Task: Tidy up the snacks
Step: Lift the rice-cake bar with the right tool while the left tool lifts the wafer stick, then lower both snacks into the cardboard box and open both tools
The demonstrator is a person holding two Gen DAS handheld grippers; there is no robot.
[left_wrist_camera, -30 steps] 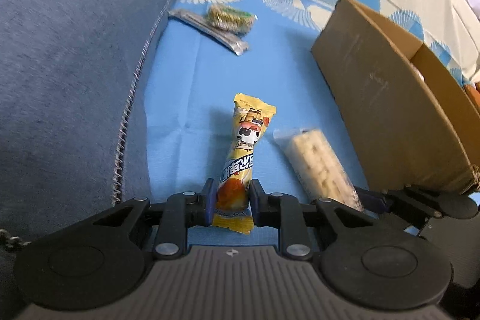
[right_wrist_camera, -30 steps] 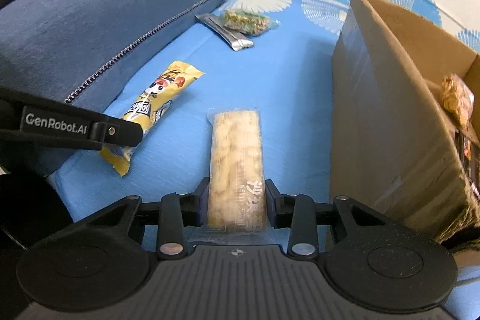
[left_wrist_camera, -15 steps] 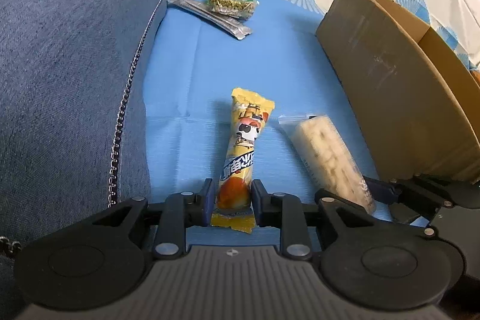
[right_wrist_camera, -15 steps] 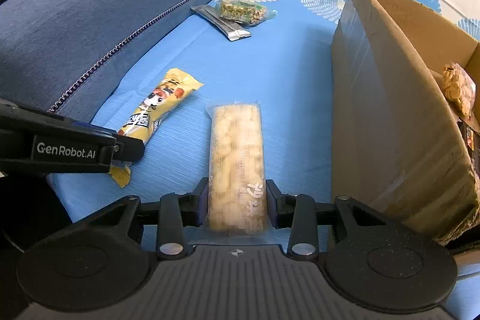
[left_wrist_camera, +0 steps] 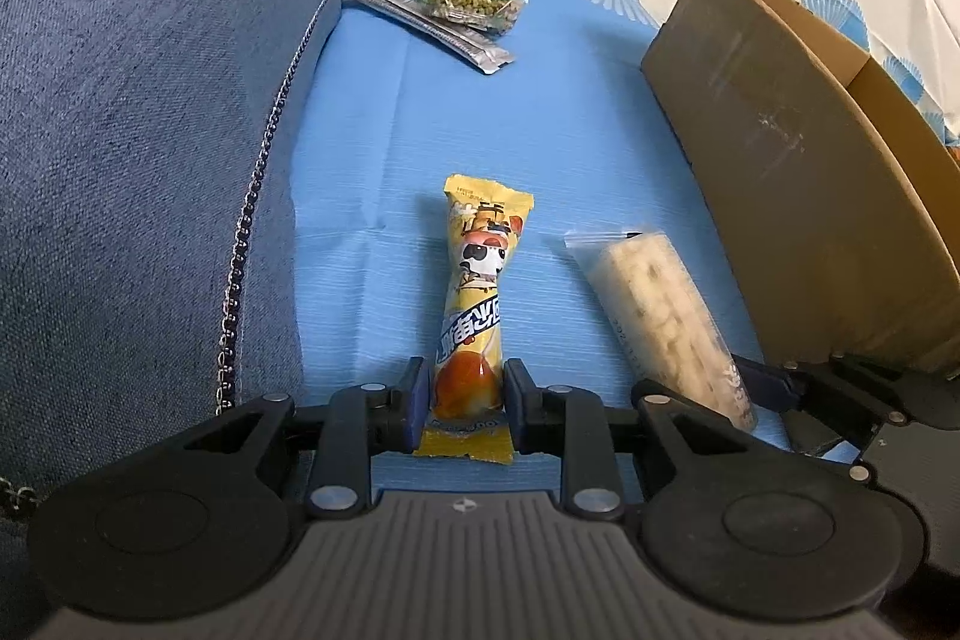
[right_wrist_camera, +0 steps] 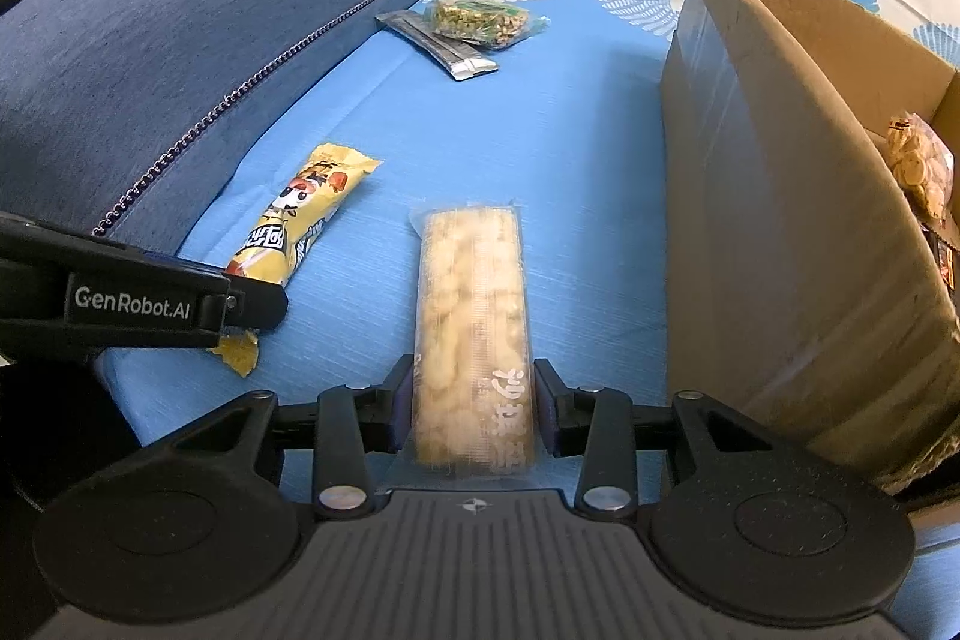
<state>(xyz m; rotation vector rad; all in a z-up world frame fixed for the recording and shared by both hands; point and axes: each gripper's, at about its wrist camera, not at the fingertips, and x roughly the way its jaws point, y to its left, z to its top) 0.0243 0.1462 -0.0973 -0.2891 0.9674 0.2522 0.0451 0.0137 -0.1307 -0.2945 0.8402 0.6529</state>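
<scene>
My left gripper (left_wrist_camera: 467, 403) is shut on the near end of a yellow cartoon-printed snack bar (left_wrist_camera: 477, 304), which also shows in the right wrist view (right_wrist_camera: 294, 232). My right gripper (right_wrist_camera: 474, 415) is shut on the near end of a clear-wrapped pale rice-crisp bar (right_wrist_camera: 471, 316), seen beside the yellow bar in the left wrist view (left_wrist_camera: 654, 310). Both bars stretch forward over the blue sofa cover (left_wrist_camera: 540, 112). The left gripper body (right_wrist_camera: 144, 301) sits left of the right one.
A cardboard box (right_wrist_camera: 780, 196) stands at the right, open, with a snack packet (right_wrist_camera: 918, 160) inside. A green nut packet (right_wrist_camera: 480, 19) and a silver-grey bar (right_wrist_camera: 438, 46) lie at the back. A dark blue cushion (right_wrist_camera: 168, 40) rises on the left.
Both grippers have lifted and tilted a little with their bars held; the back snacks and box appear lower and further into view. Grips are unchanged.
</scene>
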